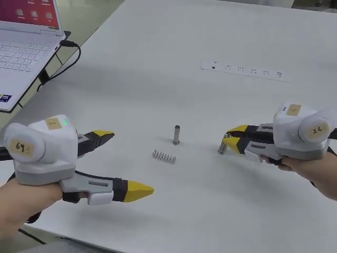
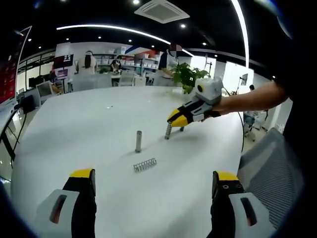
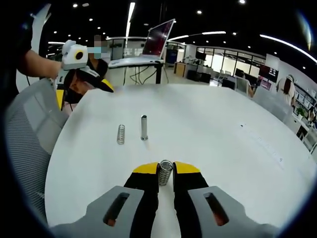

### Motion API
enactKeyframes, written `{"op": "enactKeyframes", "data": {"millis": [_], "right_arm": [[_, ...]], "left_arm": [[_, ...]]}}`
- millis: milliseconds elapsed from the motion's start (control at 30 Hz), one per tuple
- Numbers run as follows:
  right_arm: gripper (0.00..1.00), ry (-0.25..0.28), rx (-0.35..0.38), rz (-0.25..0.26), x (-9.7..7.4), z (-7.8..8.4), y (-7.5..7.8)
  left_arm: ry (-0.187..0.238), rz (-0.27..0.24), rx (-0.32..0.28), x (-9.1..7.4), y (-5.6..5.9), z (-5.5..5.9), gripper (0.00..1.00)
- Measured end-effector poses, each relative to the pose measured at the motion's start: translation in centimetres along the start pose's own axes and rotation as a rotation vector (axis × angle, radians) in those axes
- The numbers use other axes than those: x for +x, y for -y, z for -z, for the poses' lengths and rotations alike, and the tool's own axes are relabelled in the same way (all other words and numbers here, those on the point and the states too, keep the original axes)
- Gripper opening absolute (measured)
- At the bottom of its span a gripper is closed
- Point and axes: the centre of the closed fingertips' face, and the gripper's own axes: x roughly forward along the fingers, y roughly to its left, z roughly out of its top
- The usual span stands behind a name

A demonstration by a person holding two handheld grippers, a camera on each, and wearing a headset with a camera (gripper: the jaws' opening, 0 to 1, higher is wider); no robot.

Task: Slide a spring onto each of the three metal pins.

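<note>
Left gripper (image 1: 130, 162) hangs wide open and empty up close; right gripper (image 1: 230, 138) pinches a spring (image 1: 223, 147) just right of the upright pin (image 1: 176, 135), guessing to thread it on, with a spare spring (image 1: 164, 156) lying nearer.

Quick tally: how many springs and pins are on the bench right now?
Springs: 2 (loose spring lying flat; held spring in the right tongs)
Pins: 1 (pin standing upright)
Total: 3
</note>
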Motion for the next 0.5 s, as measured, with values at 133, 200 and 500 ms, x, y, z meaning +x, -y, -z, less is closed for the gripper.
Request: {"op": "enactKeyframes", "data": {"millis": [133,200,500], "right_arm": [[0.08,-0.007,0.008,-0.007,0.14,0.32,-0.17],[0.08,-0.002,0.007,-0.004,0.09,0.07,-0.09],[0.09,-0.011,0.021,-0.002,0.07,-0.23,-0.17]], "left_arm": [[-0.003,-0.002,0.004,-0.11,0.01,0.04,0.95],[-0.001,-0.004,0.001,-0.22,-0.09,-0.01,0.95],[-0.005,-0.002,0.004,-0.26,-0.08,-0.09,0.95]]}}
